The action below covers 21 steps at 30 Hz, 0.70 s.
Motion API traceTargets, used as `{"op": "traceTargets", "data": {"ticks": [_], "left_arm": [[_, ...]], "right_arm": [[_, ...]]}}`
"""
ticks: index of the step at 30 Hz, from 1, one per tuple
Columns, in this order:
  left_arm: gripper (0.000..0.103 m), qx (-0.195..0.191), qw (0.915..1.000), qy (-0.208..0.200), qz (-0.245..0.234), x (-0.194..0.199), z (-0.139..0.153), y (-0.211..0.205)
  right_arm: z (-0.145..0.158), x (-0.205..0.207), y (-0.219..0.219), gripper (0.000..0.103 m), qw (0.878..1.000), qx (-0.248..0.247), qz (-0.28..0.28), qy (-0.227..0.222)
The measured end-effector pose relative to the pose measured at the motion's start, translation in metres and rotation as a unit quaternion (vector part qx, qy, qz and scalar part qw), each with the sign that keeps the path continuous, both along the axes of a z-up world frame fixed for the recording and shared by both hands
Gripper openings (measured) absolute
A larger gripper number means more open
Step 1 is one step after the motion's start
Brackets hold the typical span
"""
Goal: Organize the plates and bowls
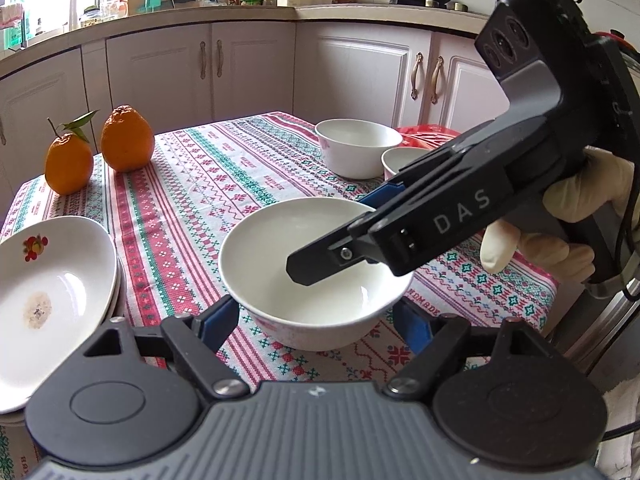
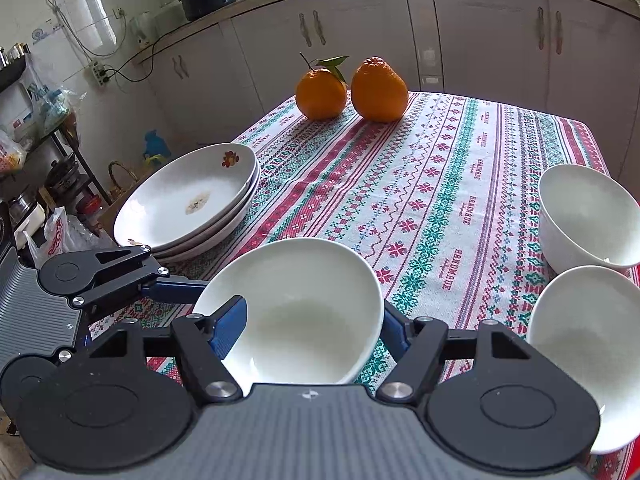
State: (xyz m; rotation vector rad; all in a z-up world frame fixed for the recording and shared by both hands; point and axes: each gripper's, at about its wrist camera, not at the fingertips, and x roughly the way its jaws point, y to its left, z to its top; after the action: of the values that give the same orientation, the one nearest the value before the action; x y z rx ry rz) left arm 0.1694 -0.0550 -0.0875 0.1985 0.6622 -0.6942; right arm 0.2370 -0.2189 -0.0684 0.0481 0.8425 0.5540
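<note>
The near bowl (image 2: 296, 312) stands on the tablecloth (image 2: 440, 184), right of the plate stack (image 2: 188, 204). Right gripper (image 2: 308, 320) pinches its rim, one finger inside. Left gripper (image 1: 316, 320) apparently straddles it, contact unclear. Next: lift level toward the other bowls (image 2: 588, 216).

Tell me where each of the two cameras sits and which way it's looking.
Left wrist: on the left gripper, looking down across the white bowl toward the cabinets; the right gripper and a gloved hand show.
Right wrist: on the right gripper, facing the oranges; the left gripper enters at left.
Shared: the bowl, plate stack, oranges, two more bowls.
</note>
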Motion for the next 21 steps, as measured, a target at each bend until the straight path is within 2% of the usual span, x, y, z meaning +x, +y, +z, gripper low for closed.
{"op": "traceTargets", "data": {"ticks": [2,4,5,6,14,21], "left_arm": [[0.084,0.001,1.0000,-0.001,0.001,-0.001,0.000,0.000],[0.091,0.003,1.0000,-0.006,0.003,-0.002,0.000,-0.001],[0.097,0.002,1.0000,-0.006,0.003,-0.002,0.001,0.000],[0.098,-0.002,1.0000,-0.005,0.002,-0.002,0.001,0.000],[0.100,-0.001,0.9999,-0.013,0.007,-0.013,0.012,0.002],[0.102,-0.004,0.9997,-0.025,0.001,-0.027,0.025,-0.003]], "right_arm": [[0.000,0.000,0.000,0.076,1.000,0.001,0.001,-0.001],[0.000,-0.001,0.000,0.083,1.000,0.005,0.004,-0.002],[0.000,-0.002,0.000,0.094,1.000,0.009,0.005,-0.004],[0.002,-0.003,0.000,0.102,1.000,0.010,0.006,-0.009],[0.016,-0.022,-0.003,0.103,0.999,-0.003,-0.004,-0.046],[0.028,-0.052,-0.022,0.103,0.994,-0.024,-0.060,-0.086]]}}
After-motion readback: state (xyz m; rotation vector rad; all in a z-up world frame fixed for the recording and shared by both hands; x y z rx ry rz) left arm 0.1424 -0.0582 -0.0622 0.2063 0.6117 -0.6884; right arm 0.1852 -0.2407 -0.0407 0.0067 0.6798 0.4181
